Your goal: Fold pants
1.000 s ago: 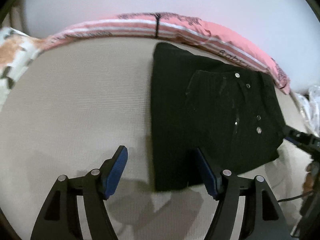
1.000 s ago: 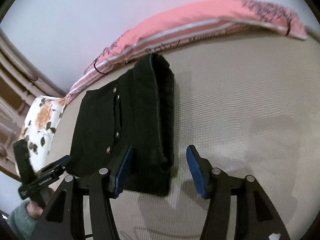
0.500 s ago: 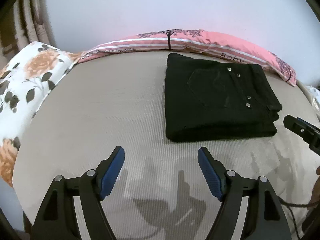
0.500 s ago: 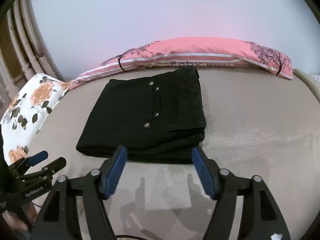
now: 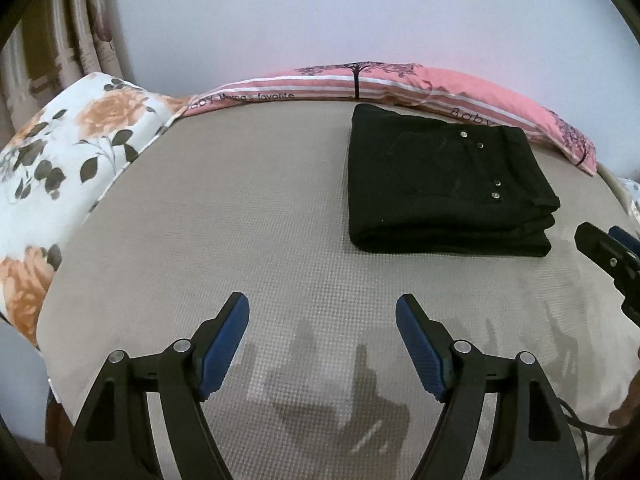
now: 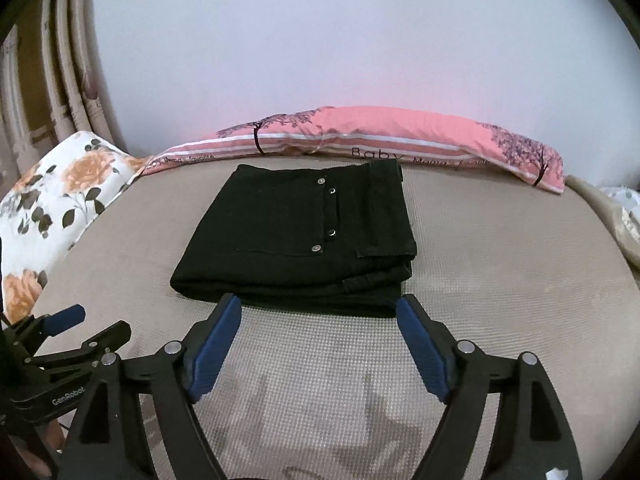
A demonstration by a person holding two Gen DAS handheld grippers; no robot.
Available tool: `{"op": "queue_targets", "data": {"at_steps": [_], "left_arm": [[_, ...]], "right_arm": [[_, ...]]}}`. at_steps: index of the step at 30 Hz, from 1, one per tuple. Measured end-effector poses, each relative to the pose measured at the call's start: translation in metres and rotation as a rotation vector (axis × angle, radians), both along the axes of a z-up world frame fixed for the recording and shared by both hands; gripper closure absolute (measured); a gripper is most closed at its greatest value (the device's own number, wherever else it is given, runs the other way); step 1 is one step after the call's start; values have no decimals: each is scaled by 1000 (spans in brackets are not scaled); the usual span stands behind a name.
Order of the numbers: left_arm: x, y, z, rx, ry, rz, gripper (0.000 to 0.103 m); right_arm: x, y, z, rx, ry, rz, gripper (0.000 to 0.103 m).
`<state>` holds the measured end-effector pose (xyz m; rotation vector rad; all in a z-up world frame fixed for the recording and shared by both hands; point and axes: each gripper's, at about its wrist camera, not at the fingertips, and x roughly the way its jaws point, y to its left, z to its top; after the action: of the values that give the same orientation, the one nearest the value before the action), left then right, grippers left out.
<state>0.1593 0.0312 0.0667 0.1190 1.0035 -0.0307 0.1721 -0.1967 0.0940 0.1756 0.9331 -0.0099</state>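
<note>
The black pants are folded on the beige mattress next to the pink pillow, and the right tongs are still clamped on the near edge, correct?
Not quite. The right tongs are open and off the black pants, as the right wrist view shows. The rest holds: the pants lie folded on the beige mattress next to the pink pillow.

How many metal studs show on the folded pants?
4, in a line on the folded black pants: two near the pink pillow, two nearer the camera. Others may be hidden in folds.
</note>
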Motion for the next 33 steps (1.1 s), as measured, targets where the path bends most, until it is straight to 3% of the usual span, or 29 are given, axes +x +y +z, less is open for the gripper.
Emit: {"op": "queue_targets", "data": {"at_steps": [9,33], "left_arm": [[-3,-3,3,-24,3,-13,27],[-3,-11,-13,23,49,-33,27]], "right_arm": [[-7,9,0,19,30,3,22],[-8,19,-20,30,134,39,22]]}}
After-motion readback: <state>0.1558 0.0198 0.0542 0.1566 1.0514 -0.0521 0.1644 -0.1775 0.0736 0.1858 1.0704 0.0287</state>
